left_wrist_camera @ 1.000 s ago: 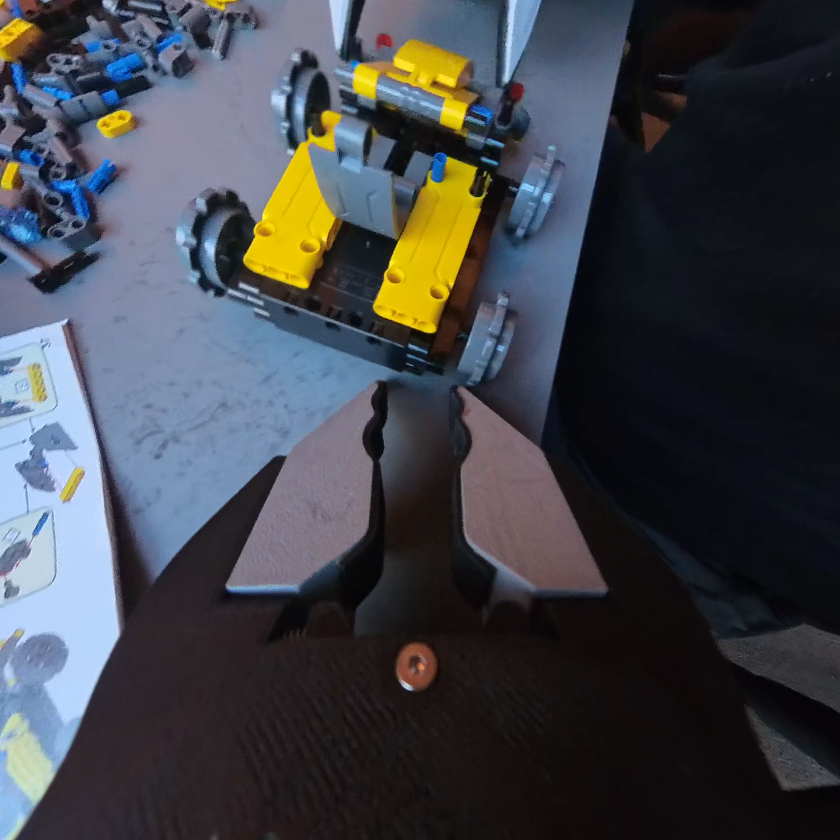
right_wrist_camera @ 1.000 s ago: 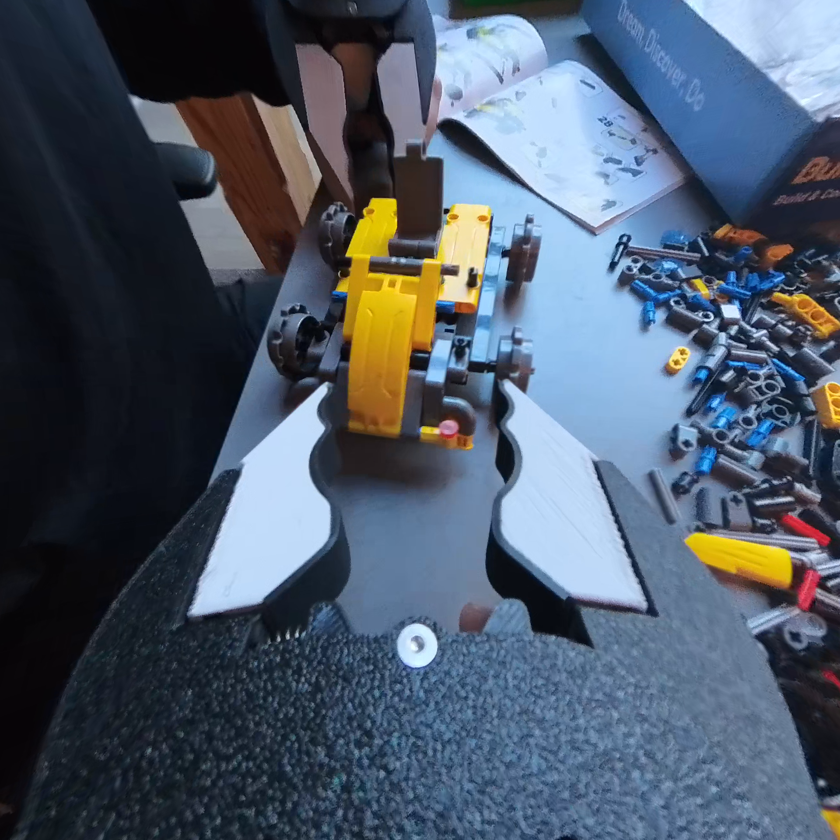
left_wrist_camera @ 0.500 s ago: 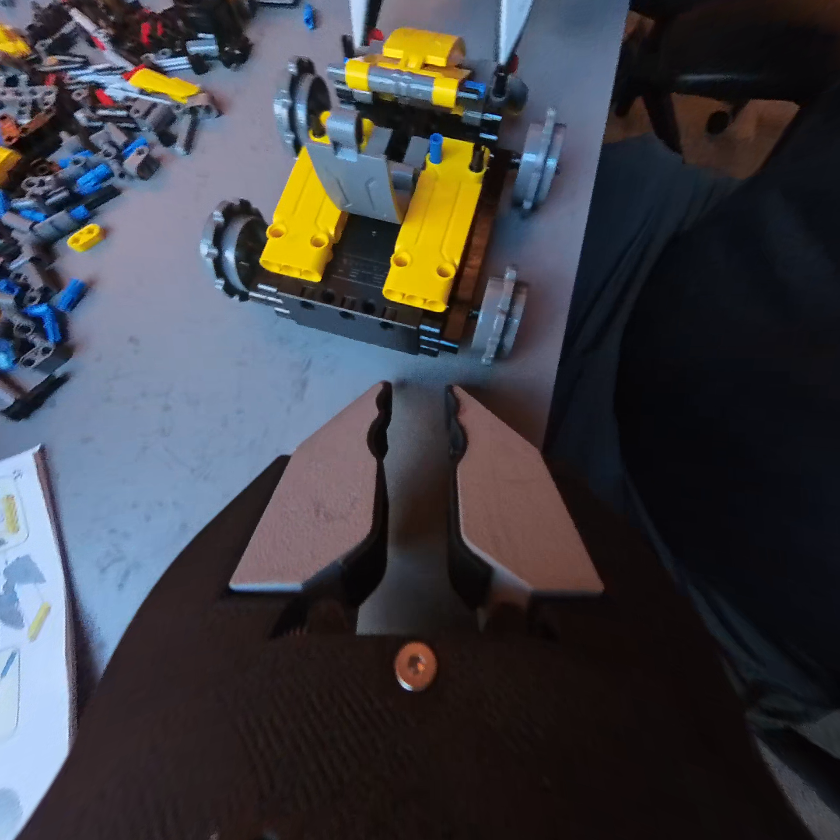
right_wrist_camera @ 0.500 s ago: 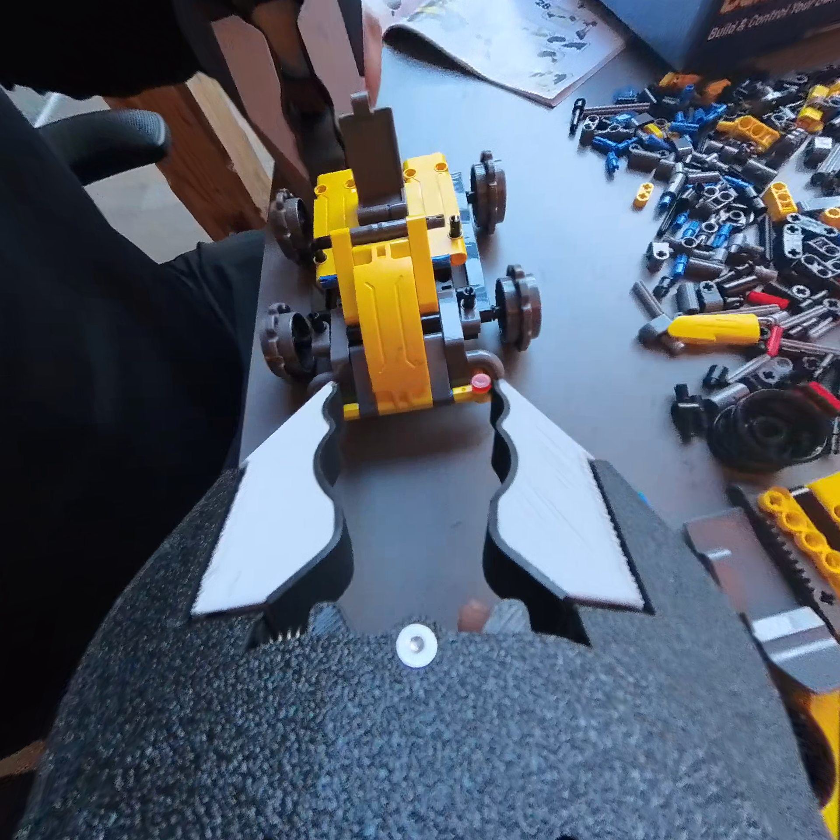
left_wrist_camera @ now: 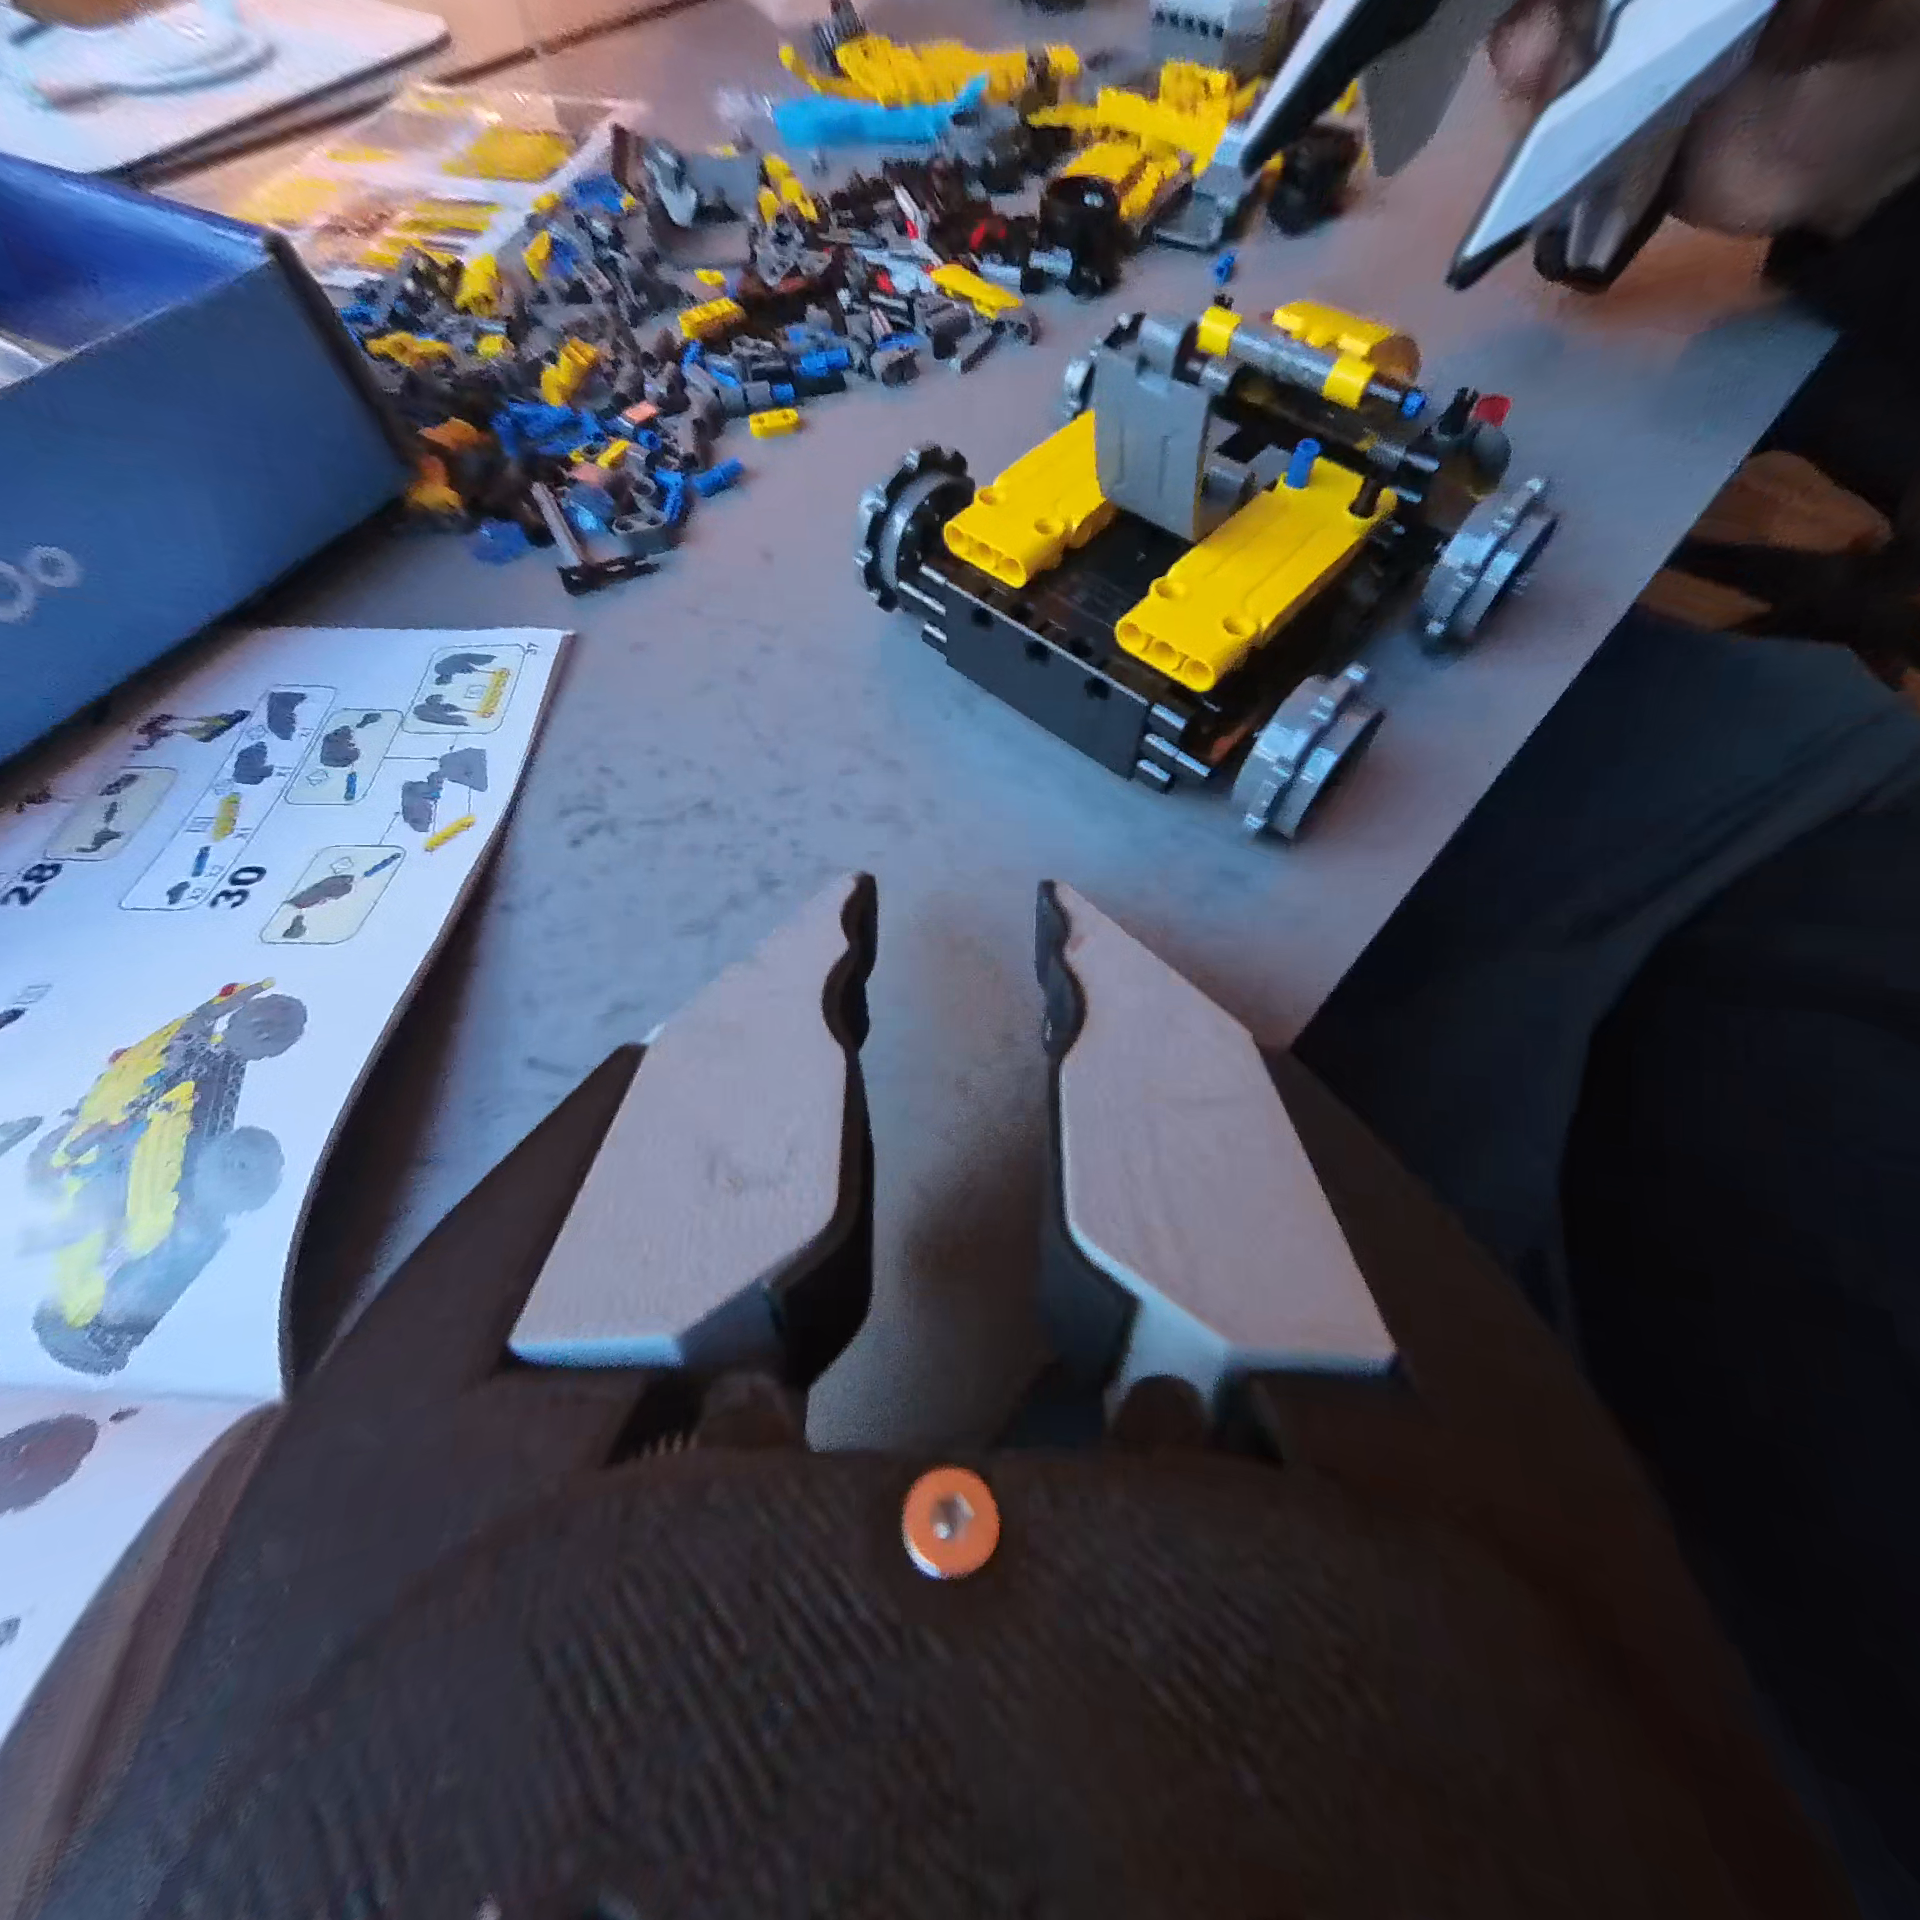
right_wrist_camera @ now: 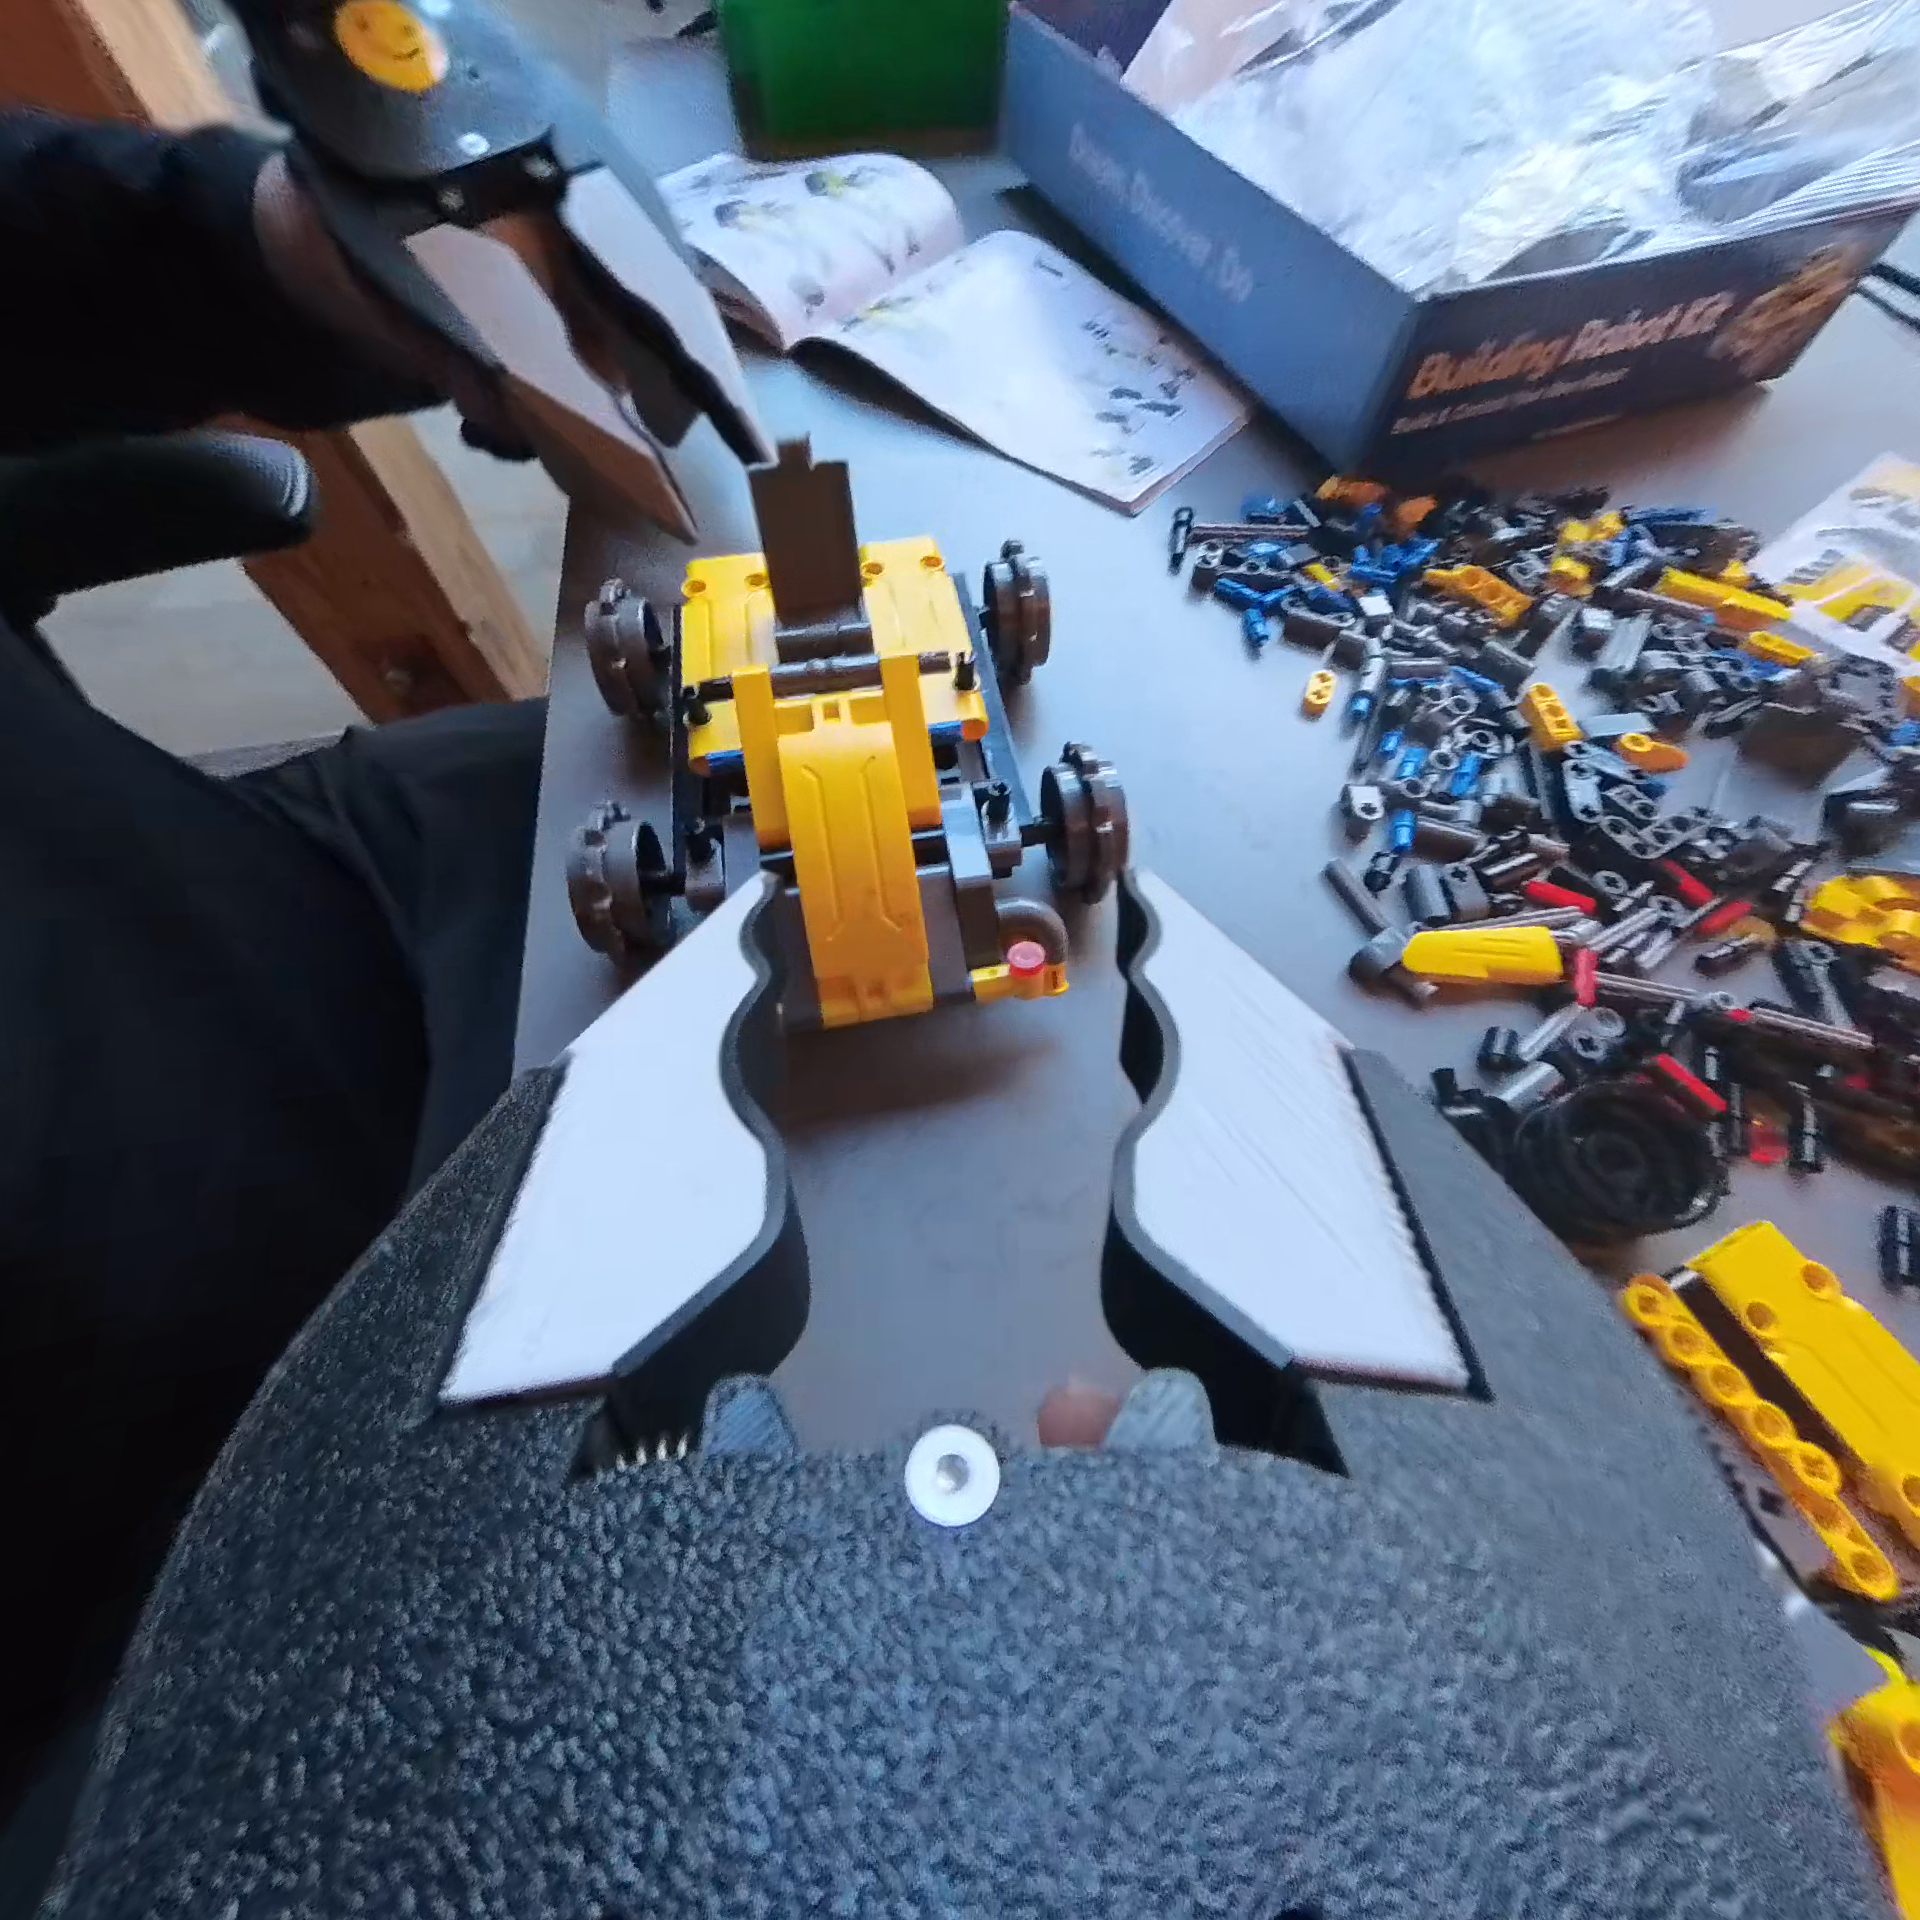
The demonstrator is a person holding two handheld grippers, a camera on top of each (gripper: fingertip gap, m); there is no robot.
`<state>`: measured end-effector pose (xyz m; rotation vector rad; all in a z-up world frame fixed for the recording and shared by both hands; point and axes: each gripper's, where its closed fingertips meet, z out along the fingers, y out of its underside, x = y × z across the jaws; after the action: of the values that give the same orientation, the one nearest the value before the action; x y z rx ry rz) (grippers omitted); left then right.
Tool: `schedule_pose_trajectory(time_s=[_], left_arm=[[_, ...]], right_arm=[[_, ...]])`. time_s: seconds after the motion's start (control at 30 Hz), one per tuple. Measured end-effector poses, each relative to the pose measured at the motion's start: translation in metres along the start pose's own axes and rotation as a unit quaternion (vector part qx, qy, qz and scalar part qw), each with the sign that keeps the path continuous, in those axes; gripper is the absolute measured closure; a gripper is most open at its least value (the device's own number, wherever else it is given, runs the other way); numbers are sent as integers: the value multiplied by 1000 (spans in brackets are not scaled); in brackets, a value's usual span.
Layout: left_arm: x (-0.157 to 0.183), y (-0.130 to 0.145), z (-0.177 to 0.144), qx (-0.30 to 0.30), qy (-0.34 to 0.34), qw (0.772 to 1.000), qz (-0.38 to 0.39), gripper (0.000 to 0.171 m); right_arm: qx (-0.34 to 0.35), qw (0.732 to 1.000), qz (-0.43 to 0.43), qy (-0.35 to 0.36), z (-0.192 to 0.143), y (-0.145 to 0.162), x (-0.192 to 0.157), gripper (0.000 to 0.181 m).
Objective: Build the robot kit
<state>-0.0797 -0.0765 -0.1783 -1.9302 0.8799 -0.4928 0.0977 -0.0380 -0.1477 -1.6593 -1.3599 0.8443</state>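
Observation:
A yellow and black brick-built car (left_wrist_camera: 1195, 561) with grey wheels and an upright grey seat panel stands on the grey table near its edge. It also shows in the right wrist view (right_wrist_camera: 852, 790). My left gripper (left_wrist_camera: 951, 904) is behind the car's rear, a short way back. Its jaws stand slightly apart and hold nothing. It shows raised at the top left of the right wrist view (right_wrist_camera: 717, 488). My right gripper (right_wrist_camera: 948, 904) is open and empty, with the car's nose showing between its fingertips. In the left wrist view the right gripper (left_wrist_camera: 1558, 135) is held above the table beyond the car.
A wide pile of loose bricks (left_wrist_camera: 727, 343) (right_wrist_camera: 1558, 727) lies beside the car. An open instruction booklet (left_wrist_camera: 260, 883) and a blue box (left_wrist_camera: 156, 468) (right_wrist_camera: 1351, 260) lie farther off. A black tyre (right_wrist_camera: 1610, 1153) sits near the right gripper. The table edge (left_wrist_camera: 1507, 790) runs close to the car, with a person's dark clothing beyond. About 20 cm separates my left fingertips from my right.
My left gripper has drawn back and up from the car's rear and swung its view towards the brick pile. My right gripper has lifted slightly, staying at the car's nose. The car stays put.

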Motion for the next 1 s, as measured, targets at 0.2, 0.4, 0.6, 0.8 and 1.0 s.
schedule_pose_trajectory(time_s=[0.2, 0.4, 0.6, 0.8, 1.0], left_arm=[[0, 1, -5, 55, -5, 998, -14, 146], [2, -2, -10, 82, 27, 995, -43, 147], [4, -3, -10, 89, 43, 994, -40, 154], [9, -1, -3, 37, 70, 995, -60, 150], [12, -13, 5, -1, 90, 994, -68, 136]], right_arm=[[46, 996, -3, 80, -7, -17, 26, 117], [56, 995, 20, 79, -4, -19, 37, 116], [52, 998, 14, 33, 11, -25, 38, 117], [9, 997, -12, -77, 28, -32, 32, 128], [-34, 970, -20, -239, 38, -23, -2, 134]])
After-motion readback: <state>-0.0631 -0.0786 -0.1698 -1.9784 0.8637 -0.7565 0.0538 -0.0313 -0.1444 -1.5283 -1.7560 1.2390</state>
